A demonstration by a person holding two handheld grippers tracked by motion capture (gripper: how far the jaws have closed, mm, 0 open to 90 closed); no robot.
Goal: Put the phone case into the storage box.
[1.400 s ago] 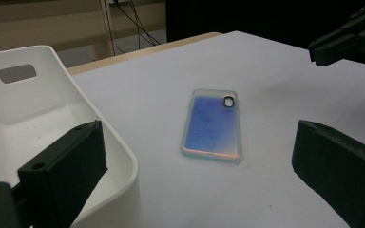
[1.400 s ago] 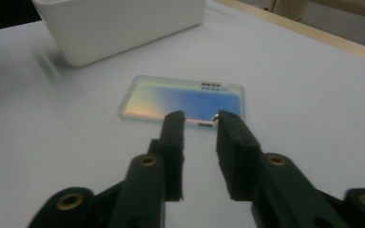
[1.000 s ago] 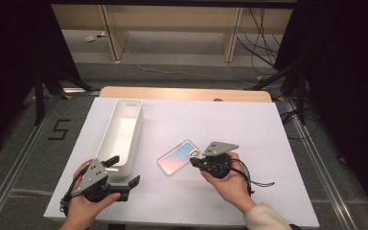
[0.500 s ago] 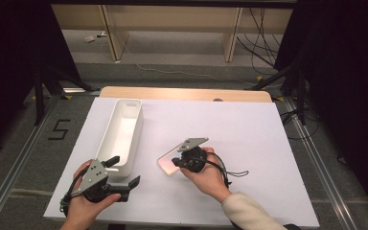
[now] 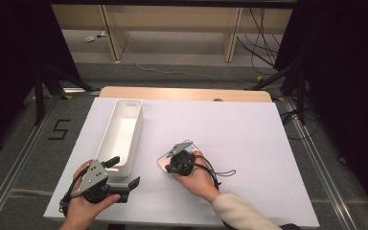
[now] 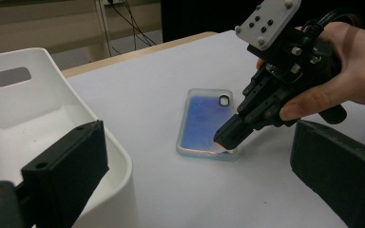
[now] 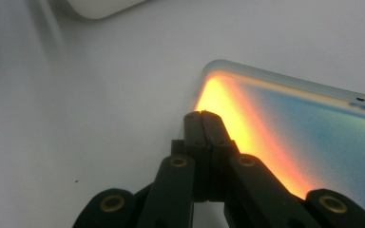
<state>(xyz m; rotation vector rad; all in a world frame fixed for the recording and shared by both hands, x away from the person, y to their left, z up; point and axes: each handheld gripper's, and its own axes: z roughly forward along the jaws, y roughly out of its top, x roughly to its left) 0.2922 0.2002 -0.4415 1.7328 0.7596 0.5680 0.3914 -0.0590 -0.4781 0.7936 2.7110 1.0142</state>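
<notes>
Iridescent phone case [image 6: 203,124] now under lowered, leftward-shifted right gripper [image 6: 224,137].

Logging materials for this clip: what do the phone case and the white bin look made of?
Phone case: probably soft clear plastic or silicone, glossy, with an iridescent blue-to-orange back, a translucent rim and a camera cutout. White bin: likely rigid moulded plastic, smooth and semi-matte, with rounded corners and a cut-out handle slot.
</notes>
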